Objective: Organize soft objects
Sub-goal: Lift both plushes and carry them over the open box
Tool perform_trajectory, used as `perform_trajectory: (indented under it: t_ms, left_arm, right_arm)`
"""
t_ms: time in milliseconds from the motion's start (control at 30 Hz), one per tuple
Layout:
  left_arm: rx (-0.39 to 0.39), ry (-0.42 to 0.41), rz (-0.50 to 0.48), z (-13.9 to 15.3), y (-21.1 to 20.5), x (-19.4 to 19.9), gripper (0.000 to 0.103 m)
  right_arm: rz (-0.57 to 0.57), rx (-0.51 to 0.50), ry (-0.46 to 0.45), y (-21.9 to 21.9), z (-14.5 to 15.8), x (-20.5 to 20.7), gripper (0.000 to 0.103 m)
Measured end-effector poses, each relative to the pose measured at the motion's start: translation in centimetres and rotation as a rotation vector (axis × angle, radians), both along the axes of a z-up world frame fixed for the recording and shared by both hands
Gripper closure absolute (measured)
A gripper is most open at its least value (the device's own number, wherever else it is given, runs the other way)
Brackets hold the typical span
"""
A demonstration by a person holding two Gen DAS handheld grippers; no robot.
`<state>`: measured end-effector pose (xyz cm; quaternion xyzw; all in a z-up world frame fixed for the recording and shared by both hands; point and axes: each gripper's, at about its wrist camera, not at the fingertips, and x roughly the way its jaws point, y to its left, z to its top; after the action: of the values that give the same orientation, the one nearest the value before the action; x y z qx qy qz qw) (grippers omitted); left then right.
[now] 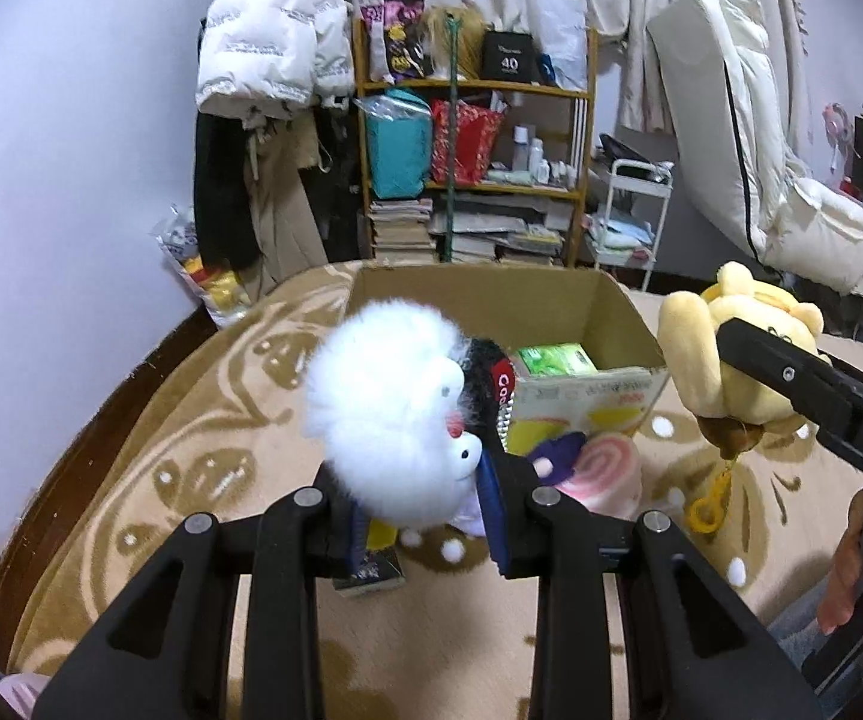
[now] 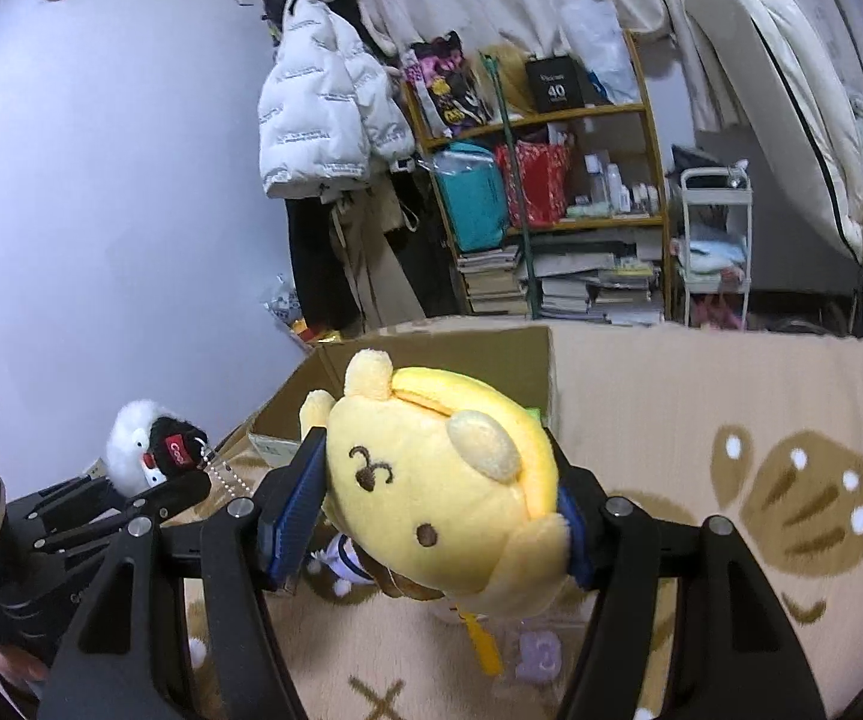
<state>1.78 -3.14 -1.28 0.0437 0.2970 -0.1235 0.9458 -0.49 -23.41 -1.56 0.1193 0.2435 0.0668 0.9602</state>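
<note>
From the left wrist view, the left gripper point(image 1: 425, 516) is clamped on a fluffy white plush point(image 1: 389, 414) with a black cap, held up above the patterned beige blanket point(image 1: 191, 444). Just beyond it stands an open cardboard box point(image 1: 605, 306) with a green packet point(image 1: 557, 359) inside. On the blanket against the box's near wall lie a pink swirl plush point(image 1: 605, 471) and a purple soft item point(image 1: 557, 450). To the right, the right gripper point(image 1: 725, 339) holds a yellow dog plush point(image 1: 731, 348) in the air, its yellow clip point(image 1: 708, 507) dangling below. Far behind stand a wooden shelf point(image 1: 473, 84) and a hanging white jacket point(image 1: 269, 30).

From the right wrist view, the right gripper point(image 2: 437, 510) squeezes the yellow dog plush point(image 2: 431, 480) between its blue pads point(image 2: 293, 510), face turned toward the camera. The cardboard box point(image 2: 305, 390) sits just beyond the plush. At far left, the left gripper point(image 2: 149, 495) grips the white plush point(image 2: 131, 450). The blanket point(image 2: 731, 420) stretches to the right.
</note>
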Motion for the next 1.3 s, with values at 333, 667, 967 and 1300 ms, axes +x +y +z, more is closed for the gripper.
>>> perform_trajectory:
  t_ms: [333, 667, 967, 1300]
  left_arm:
    - [0.016, -0.061, -0.011, 1.8, -0.5, 0.9, 0.074]
    - [0.01, -0.116, -0.003, 4.4, -0.5, 3.1, 0.074]
    - [0.027, -0.138, 0.013, 4.7, -1.2, 7.1, 0.073]
    - [0.045, -0.086, -0.006, 2.6, -2.8, 10.3, 0.072]
  right_arm:
    - [0.027, -0.034, -0.075, 1.0, 1.9, 1.8, 0.033]
    - [0.014, -0.069, -0.12, 1.0, 3.8, 4.1, 0.033]
    - [0.026, -0.106, -0.141, 1.2, 4.1, 6.8, 0.032]
    - [0.037, -0.08, -0.072, 0.6, 1.3, 10.6, 0.032]
